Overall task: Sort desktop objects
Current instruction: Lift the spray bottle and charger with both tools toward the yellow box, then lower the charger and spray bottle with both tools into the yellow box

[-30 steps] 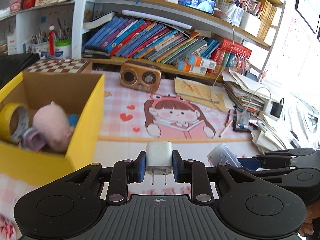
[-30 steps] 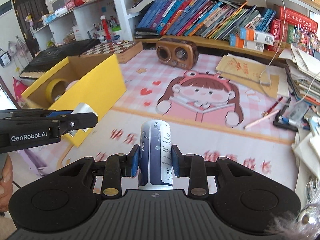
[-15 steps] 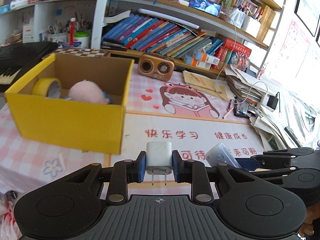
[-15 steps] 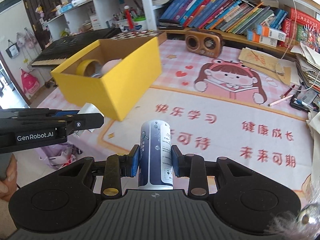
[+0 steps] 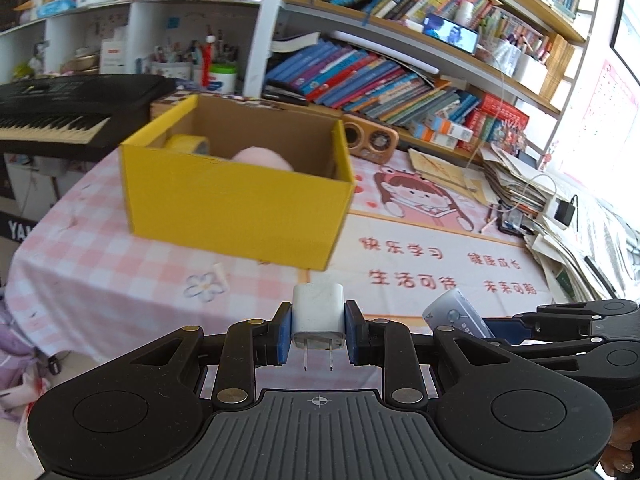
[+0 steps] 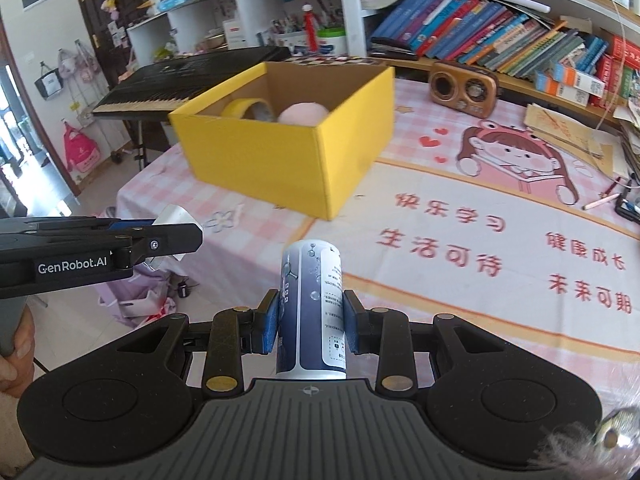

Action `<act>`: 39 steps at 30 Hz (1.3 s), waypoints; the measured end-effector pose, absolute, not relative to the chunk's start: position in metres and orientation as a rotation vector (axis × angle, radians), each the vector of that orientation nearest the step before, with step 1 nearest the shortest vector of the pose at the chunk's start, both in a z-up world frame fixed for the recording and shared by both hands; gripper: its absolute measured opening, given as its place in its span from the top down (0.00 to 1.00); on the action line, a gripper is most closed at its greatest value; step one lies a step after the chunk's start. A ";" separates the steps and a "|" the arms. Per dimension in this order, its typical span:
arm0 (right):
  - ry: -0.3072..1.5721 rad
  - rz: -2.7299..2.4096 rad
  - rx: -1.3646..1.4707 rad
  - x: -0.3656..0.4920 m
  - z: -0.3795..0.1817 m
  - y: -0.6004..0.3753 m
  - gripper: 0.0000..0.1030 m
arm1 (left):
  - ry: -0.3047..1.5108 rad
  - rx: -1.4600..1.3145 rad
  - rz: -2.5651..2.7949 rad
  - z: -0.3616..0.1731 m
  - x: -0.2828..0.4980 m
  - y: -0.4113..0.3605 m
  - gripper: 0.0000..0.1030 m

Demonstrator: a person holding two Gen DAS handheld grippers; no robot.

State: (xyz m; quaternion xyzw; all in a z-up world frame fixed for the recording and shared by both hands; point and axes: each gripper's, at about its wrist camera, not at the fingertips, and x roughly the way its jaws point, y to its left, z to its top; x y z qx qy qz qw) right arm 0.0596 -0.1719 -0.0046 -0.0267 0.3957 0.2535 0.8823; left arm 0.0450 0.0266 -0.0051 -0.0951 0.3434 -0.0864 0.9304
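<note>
My left gripper point(image 5: 318, 332) is shut on a white plug charger point(image 5: 318, 314), prongs pointing back at the camera. My right gripper point(image 6: 310, 320) is shut on a blue and white can point(image 6: 312, 304). Both hang over the near table edge, well short of the yellow cardboard box point(image 5: 236, 204), which also shows in the right wrist view point(image 6: 288, 160). The box holds a yellow tape roll point(image 6: 248, 109) and a pink plush point(image 6: 304, 114). The can point(image 5: 456, 314) and right gripper show at the left wrist view's right; the left gripper point(image 6: 172, 232) shows at the right wrist view's left.
A pink checked cloth with a cartoon girl mat point(image 6: 516, 152) covers the table. A wooden radio point(image 6: 464, 88) stands behind the box by the bookshelf point(image 5: 380, 80). Paper stacks and cables point(image 5: 532, 192) crowd the right side. A keyboard piano point(image 5: 48, 120) stands off the table's left.
Both grippers have pulled back from the table with their objects still held. The yellow box now appears farther away and nearer the centre of both views.
</note>
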 end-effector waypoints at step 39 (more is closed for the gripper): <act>0.748 0.666 0.018 0.118 0.027 -0.104 0.71 | 0.597 -0.258 -0.069 0.029 0.082 0.089 0.76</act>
